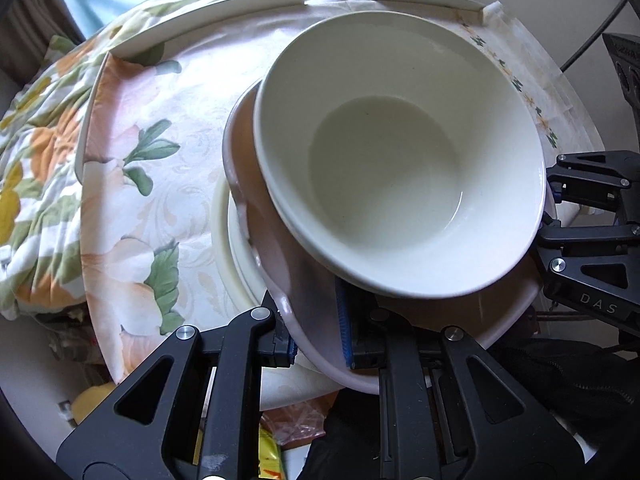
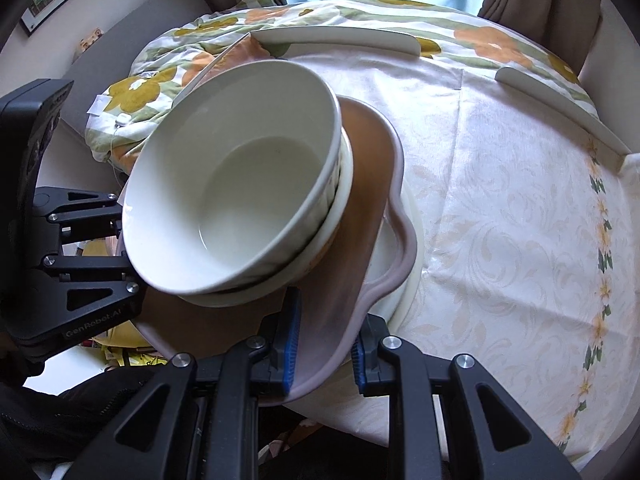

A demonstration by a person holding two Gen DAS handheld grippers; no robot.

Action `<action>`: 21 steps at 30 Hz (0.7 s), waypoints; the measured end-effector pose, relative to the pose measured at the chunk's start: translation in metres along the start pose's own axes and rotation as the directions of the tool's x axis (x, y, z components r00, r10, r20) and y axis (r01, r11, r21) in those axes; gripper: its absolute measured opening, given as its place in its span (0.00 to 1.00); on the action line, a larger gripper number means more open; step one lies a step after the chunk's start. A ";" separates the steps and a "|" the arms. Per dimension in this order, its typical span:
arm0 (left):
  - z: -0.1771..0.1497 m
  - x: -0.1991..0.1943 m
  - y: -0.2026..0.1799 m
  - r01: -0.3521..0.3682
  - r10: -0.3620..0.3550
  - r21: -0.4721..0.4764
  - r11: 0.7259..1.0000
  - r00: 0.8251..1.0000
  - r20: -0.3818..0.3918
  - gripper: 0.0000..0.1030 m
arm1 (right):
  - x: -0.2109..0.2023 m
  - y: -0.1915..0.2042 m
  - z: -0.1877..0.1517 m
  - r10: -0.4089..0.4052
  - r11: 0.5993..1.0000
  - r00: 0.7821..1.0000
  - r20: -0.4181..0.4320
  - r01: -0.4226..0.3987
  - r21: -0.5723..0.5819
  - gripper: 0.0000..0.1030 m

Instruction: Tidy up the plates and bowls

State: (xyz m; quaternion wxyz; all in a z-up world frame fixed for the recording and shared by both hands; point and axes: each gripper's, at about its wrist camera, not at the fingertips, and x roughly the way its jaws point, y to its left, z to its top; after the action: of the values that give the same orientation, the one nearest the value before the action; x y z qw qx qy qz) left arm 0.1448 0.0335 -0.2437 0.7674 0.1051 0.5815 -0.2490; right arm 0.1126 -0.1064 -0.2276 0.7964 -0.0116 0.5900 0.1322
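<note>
A white bowl (image 1: 400, 152) sits nested in a second cream bowl (image 2: 340, 216) on a pink wavy-edged plate (image 1: 272, 248). My left gripper (image 1: 316, 336) is shut on the near rim of this pink plate, one blue pad above and one below. My right gripper (image 2: 326, 350) is shut on the opposite rim of the pink plate (image 2: 368, 200) in the same way. Each gripper shows at the side of the other's view: right gripper (image 1: 552, 216), left gripper (image 2: 120, 240). The stack hangs just over a cream plate (image 1: 224, 232) on the table; I cannot tell whether they touch.
The round table (image 2: 500, 200) carries a pale floral cloth and has low white rails (image 1: 224, 12) along its far edge. Floral bedding (image 1: 36, 152) lies beyond it on the left, with curtains behind. Yellow and orange clutter (image 1: 288, 432) lies below the table's near edge.
</note>
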 end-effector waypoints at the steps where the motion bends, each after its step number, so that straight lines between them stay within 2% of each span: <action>1: 0.000 0.000 0.000 -0.004 0.004 0.001 1.000 1.000 0.000 0.13 | 0.000 -0.001 0.000 0.004 1.000 1.000 0.004 -0.004 0.009 0.20; 9: 0.004 0.003 -0.004 -0.048 0.049 0.011 0.999 0.998 -0.039 0.13 | 0.001 0.001 0.003 -0.004 1.000 1.000 -0.030 0.004 0.010 0.20; 13: 0.009 0.005 -0.005 -0.034 0.035 0.009 0.999 0.995 -0.092 0.14 | 0.001 -0.004 0.008 0.017 0.999 0.998 -0.065 -0.014 0.046 0.20; 17: 0.012 0.007 -0.004 -0.005 0.004 -0.001 1.000 0.987 -0.158 0.16 | -0.002 -0.002 0.011 0.004 0.999 0.996 -0.094 0.000 0.046 0.20; 19: 0.013 0.007 -0.004 0.027 -0.029 -0.014 1.000 0.983 -0.182 0.23 | -0.005 -0.003 0.013 -0.001 0.998 0.994 -0.105 0.007 0.058 0.20; 21: 0.014 0.004 -0.008 0.065 -0.067 -0.017 0.998 0.978 -0.199 0.40 | -0.009 -0.006 0.014 -0.009 0.997 0.994 -0.113 0.017 0.072 0.24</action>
State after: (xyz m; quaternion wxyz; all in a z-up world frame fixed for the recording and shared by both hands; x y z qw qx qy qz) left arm 0.1536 0.0194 -0.2423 0.6968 0.1064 0.6600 -0.2598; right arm 0.1251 -0.1117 -0.2157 0.7627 0.0064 0.6382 0.1045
